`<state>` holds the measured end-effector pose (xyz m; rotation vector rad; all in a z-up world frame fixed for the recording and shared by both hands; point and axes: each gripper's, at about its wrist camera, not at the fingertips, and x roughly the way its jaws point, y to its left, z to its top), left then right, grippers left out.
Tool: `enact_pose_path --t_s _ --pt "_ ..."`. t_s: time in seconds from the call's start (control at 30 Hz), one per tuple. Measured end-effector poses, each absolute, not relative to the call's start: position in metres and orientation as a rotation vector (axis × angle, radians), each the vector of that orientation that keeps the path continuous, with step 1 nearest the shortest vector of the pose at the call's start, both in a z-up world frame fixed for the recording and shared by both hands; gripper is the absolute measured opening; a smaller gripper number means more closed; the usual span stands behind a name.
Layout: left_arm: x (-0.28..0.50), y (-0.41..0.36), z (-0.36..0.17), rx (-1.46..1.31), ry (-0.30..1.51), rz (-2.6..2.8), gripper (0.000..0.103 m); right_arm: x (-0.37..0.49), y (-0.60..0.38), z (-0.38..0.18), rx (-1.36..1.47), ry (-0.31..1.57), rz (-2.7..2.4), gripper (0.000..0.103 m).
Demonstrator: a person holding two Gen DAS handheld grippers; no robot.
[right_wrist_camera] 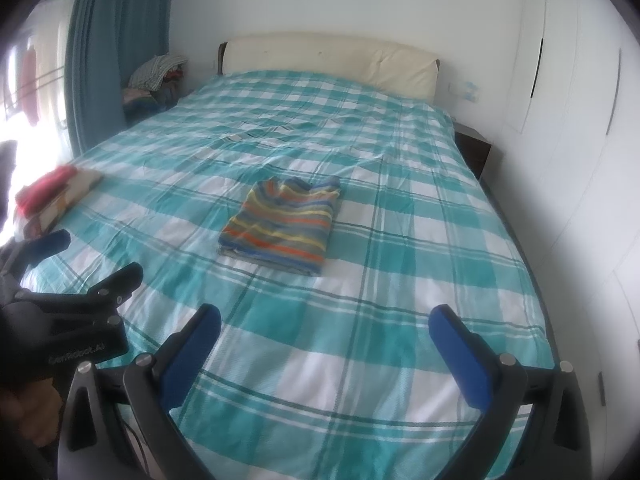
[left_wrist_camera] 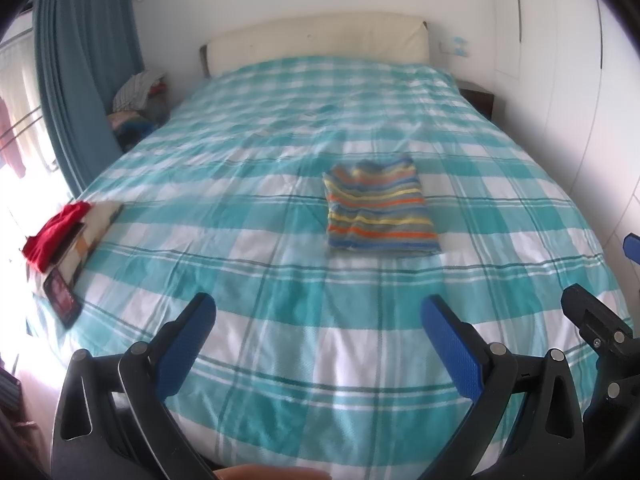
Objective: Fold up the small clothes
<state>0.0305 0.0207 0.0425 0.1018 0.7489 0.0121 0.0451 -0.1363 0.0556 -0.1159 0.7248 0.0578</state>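
A small striped garment (left_wrist_camera: 380,207) (right_wrist_camera: 283,226) in grey, orange, yellow and blue lies folded into a neat rectangle near the middle of the teal-and-white checked bed (left_wrist_camera: 280,280) (right_wrist_camera: 400,280). My left gripper (left_wrist_camera: 318,308) hovers open above the foot of the bed, well short of the garment, with nothing between its blue pads. My right gripper (right_wrist_camera: 326,318) is open too, likewise empty and back from the garment. The left gripper's body (right_wrist_camera: 80,300) shows at the left of the right wrist view, and the right gripper's body (left_wrist_camera: 600,320) at the right edge of the left wrist view.
A red cloth (left_wrist_camera: 56,236) (right_wrist_camera: 44,188) rests on a patterned folded item at the bed's left edge, beside a dark phone-like slab (left_wrist_camera: 62,298). Clothes pile (left_wrist_camera: 136,96) and teal curtain (left_wrist_camera: 80,80) stand back left. White wardrobe (right_wrist_camera: 560,80) lines the right; nightstand (right_wrist_camera: 474,148).
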Motion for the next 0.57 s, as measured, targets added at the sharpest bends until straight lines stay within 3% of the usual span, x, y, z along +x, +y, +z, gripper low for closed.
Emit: enact_pose_path --t_s 0.57 --pt "0.0334 0.0227 0.0405 0.1 0.732 -0.001 0.103 0.0456 -0.1382 0.0557 -0.111 0.73 0.055 0.102"
